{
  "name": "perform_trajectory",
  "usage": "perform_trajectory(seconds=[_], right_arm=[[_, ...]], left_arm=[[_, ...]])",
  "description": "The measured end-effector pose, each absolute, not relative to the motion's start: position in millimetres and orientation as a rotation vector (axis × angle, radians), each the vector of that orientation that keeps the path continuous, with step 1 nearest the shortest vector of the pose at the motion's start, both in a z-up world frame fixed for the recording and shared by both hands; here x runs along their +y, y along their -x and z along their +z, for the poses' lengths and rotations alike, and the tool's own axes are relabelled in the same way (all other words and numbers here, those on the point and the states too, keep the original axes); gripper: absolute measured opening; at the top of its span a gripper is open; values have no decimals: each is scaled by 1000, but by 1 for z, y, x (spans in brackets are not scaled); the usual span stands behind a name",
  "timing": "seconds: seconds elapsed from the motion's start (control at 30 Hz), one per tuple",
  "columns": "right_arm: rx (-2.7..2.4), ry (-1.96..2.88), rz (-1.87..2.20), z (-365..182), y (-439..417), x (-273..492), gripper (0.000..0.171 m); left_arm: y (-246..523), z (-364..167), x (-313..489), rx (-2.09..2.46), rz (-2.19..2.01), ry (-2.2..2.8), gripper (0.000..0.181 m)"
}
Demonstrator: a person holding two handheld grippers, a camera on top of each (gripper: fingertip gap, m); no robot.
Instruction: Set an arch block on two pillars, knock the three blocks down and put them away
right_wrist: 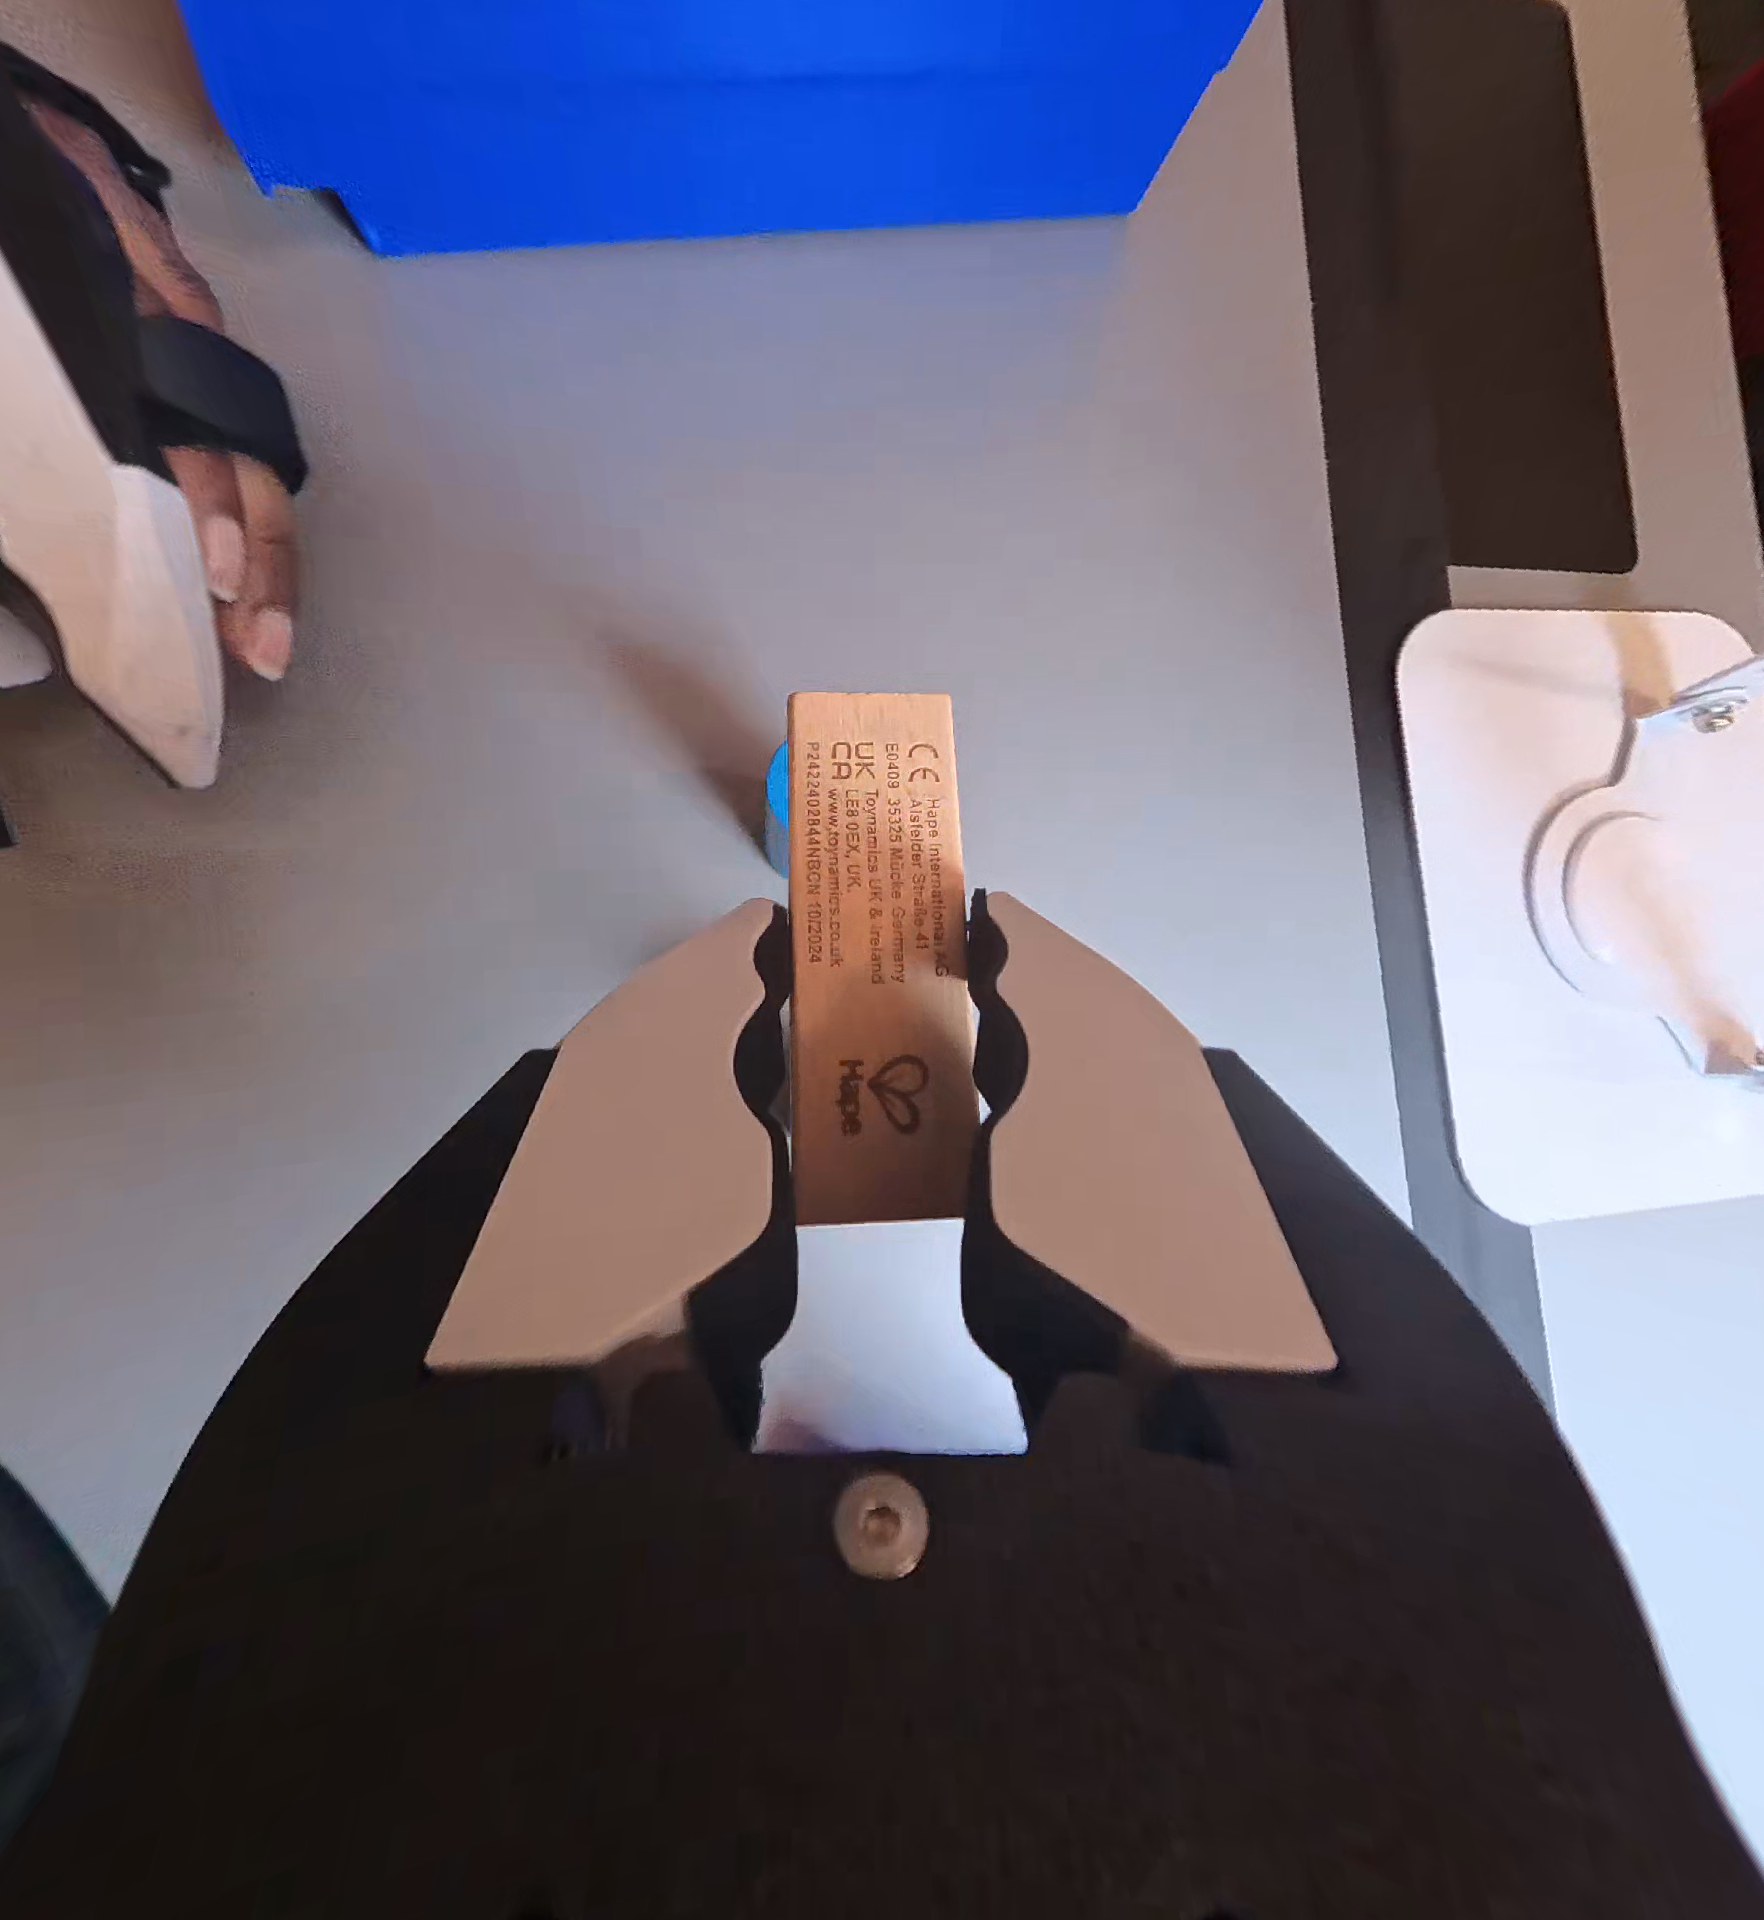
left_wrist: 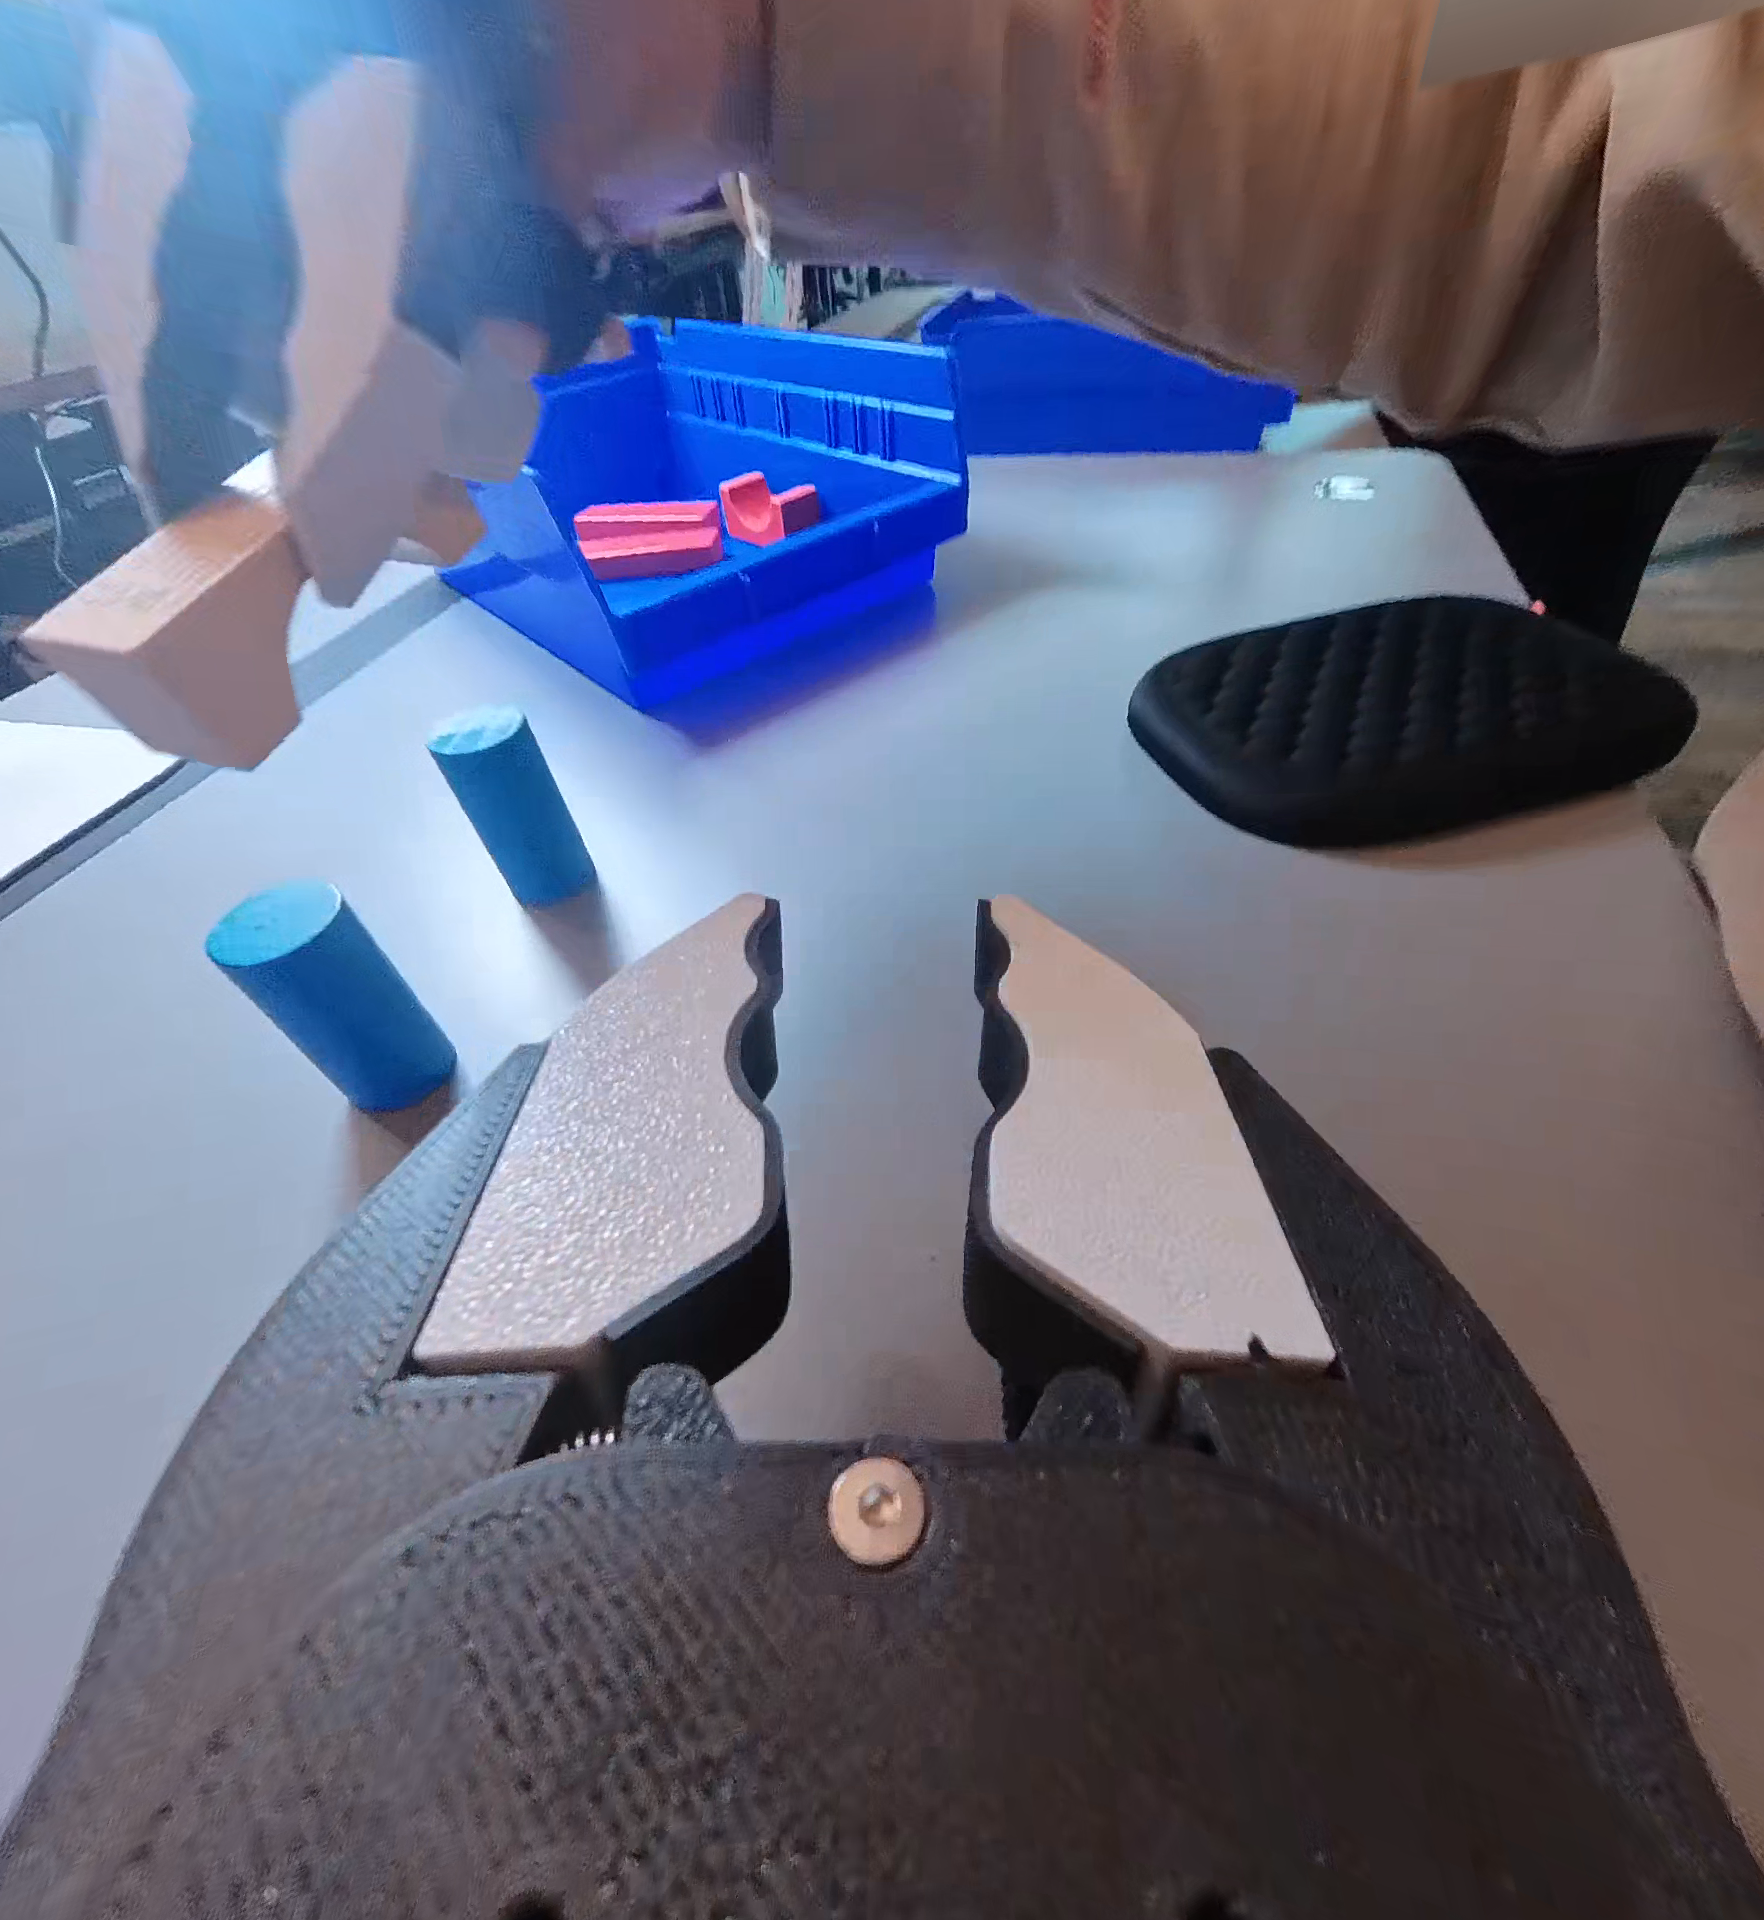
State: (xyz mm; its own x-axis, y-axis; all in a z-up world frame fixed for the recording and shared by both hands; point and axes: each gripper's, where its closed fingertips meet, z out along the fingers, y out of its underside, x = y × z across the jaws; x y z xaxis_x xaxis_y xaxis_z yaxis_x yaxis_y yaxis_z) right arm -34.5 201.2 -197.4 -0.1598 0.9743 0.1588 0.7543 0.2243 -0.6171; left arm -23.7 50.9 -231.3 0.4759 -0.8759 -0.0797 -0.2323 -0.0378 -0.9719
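1. Two blue pillars (left_wrist: 410, 925) stand upright and apart on the worktop (left_wrist: 961, 831), and your right hand-held gripper (right_wrist: 878, 914) is clamped on the wooden arch block (right_wrist: 873, 966), carried above them and not yet seated.
2. Line the arch's two feet over both pillar tops before you lower it; come down level and let go only when both ends rest, since either pillar looks easy to tip.
3. Your left hand-held gripper (left_wrist: 878, 914) is parted and empty, low over the worktop beside the near pillar; keep it clear.
4. Behind sits the blue bin (left_wrist: 753, 520), holding red blocks (left_wrist: 696, 525).
5. From the right wrist view the arch hides nearly everything below: only a blue sliver shows, so you cannot judge alignment there.
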Motion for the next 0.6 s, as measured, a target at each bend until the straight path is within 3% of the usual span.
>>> perform_trajectory(seconds=[0.6], right_arm=[[-1991, 1576, 643, -237, 41, 207, 33]], left_arm=[[17, -248, 47, 1086, -655, 1588, 31]])
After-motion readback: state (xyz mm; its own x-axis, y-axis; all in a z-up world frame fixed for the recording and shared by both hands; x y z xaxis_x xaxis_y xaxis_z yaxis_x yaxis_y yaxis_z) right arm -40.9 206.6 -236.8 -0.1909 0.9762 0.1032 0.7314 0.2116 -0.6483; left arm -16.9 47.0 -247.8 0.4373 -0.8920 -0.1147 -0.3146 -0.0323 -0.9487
